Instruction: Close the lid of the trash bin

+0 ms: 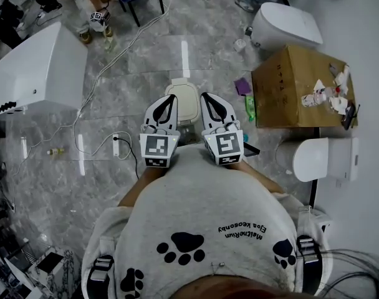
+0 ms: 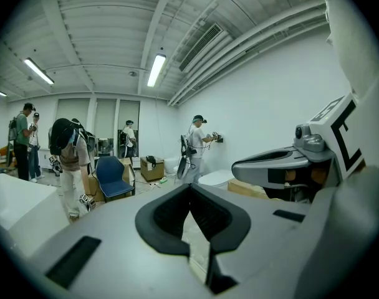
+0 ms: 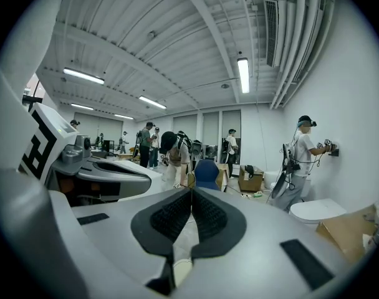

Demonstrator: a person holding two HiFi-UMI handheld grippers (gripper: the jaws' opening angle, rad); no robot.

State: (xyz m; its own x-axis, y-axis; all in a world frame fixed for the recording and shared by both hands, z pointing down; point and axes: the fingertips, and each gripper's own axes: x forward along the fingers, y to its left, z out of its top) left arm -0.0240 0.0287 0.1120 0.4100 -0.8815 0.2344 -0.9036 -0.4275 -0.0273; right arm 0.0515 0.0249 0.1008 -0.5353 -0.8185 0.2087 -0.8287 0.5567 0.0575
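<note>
Grey marbled floor tiles (image 1: 115, 98) with a glossy sheen spread below me, crossed by a thin white cable (image 1: 118, 58), with a brown cardboard box (image 1: 289, 89) off to my right and a white cabinet (image 1: 37, 67) to my left. Straight ahead on that floor stands the trash bin (image 1: 184, 104), a small cream tub with rounded corners and what looks like smooth hard plastic. Its top shows just beyond my two tool tips and between them. From above I see a flat, pale lid (image 1: 183, 98) face inside a slightly darker rim, but I cannot tell whether it is fully seated or propped a little. My left gripper (image 1: 166, 109) is pinched together with nothing in it, and my right gripper (image 1: 215, 109) is the same. Their ribbed black pads (image 3: 171, 220) meet at the front edge, and only floor shows through the slot behind. Both point outward over the bin, not down onto it, and neither touches it. I think the way to do this well is to keep the jaws together and use one blunt tip as a pusher. I would press near the lid's free edge, away from the hinge, and come down squarely so the light bin does not skid on the slick tile.
</note>
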